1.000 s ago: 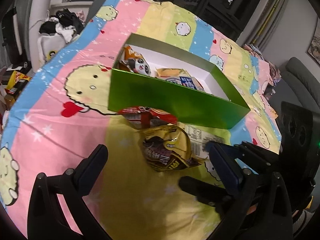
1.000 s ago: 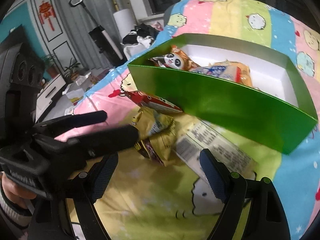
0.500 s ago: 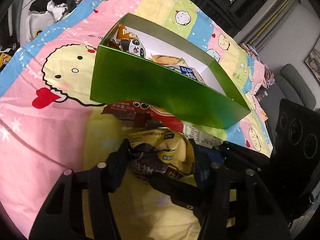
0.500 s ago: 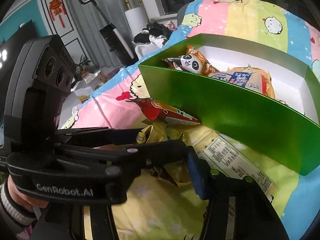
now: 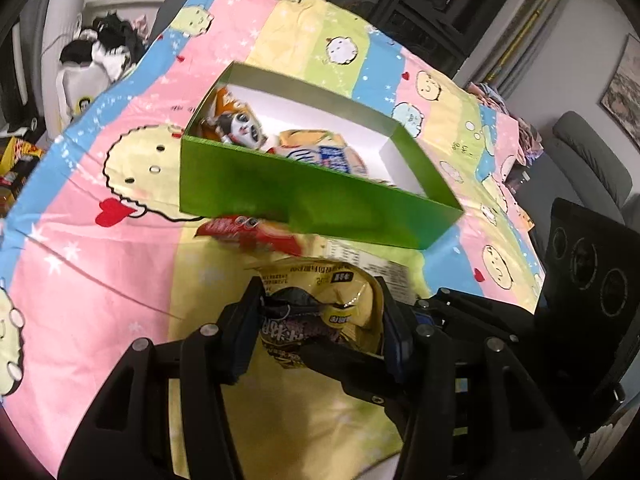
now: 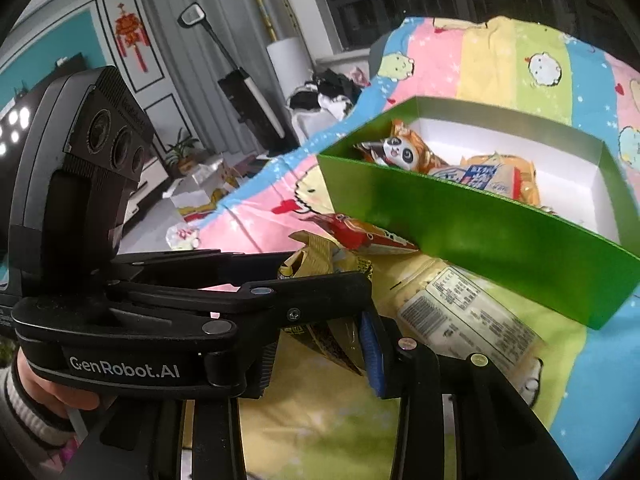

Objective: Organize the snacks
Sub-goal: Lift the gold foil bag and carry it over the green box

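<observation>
Two black hand-held grippers meet on one crinkled gold-and-brown foil snack packet [image 5: 320,312]. The left gripper [image 5: 320,320] has just been closing and now pinches the packet between its blue-padded fingers [image 5: 394,334]; the right gripper [image 6: 320,344], also just closing, has the same packet pressed between its own pads from the other side. A hand [image 6: 52,384] in a ribbed cuff holds the left tool. The packet sits over the near yellow stripe of the pastel cartoon-print bedsheet [image 5: 100,280]. Just beyond it lie a flat pale wrapper with a printed label [image 6: 460,320] and a red snack pouch [image 5: 248,232], both tucked against the near wall of the open green cardboard box [image 5: 300,196]. Inside the box rest an orange panda-print bag [image 5: 240,128] at the left end and a pale orange packet with blue lettering [image 5: 324,152] beside it. Past the sheet's far left edge, black-and-white clothes [image 5: 104,44] are piled.
</observation>
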Demonstrator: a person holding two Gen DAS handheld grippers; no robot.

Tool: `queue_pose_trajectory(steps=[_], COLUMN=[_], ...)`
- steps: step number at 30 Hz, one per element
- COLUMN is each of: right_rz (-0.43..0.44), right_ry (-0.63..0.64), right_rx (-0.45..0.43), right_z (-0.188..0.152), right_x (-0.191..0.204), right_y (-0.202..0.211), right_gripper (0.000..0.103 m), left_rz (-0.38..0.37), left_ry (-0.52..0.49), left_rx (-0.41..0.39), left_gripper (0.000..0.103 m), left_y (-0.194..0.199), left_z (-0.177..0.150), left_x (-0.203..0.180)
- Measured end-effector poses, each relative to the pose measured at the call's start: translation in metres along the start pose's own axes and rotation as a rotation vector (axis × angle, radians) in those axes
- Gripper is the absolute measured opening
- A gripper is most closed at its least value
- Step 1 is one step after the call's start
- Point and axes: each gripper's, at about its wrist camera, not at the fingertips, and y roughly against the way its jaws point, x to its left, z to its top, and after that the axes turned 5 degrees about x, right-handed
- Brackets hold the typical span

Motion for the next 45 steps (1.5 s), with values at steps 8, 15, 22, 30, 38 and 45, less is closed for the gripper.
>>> queue_pose_trajectory(steps=[8,15,22,30,38,45], right_rz=[-0.028,-0.049,-0.068,-0.073,-0.079,-0.089], right_ry=[0.005,0.004,-0.006,-0.029,-0.059,-0.073], right_rx=[-0.074,-0.125,-0.161,-0.186,-0.203,-0.213], right_z=[-0.006,-0.01,-0.013,-0.018,-0.024,-0.022], right_x=[0.007,0.004,-0.002,-0.016,-0.031,-0.039], right_y=[0.036,0.061,0.079,0.091,0.097,0.098], right_gripper=[0.039,0.039,0.039,0.039,0.039,0.039], left_rz=[0.005,-0.001,-0.004,-0.002,-0.001,-0.009], left_ry=[-0.074,-0.129,-0.169,-0.202,-0.229,-0.243], left_rx=[-0.031,-0.047,-0.052,-0.04,-0.021,-0.013], left_gripper=[0.052,0.052,0.052,0.052,0.052,0.052], left_y=[0.018,0.025,0.025,0.016,0.005,-0.004], left_z=[-0.001,0.002,0.006,0.011,0.013,0.023], left_x=[-0.032,-0.057,-0.076,-0.095,-0.107,-0.112])
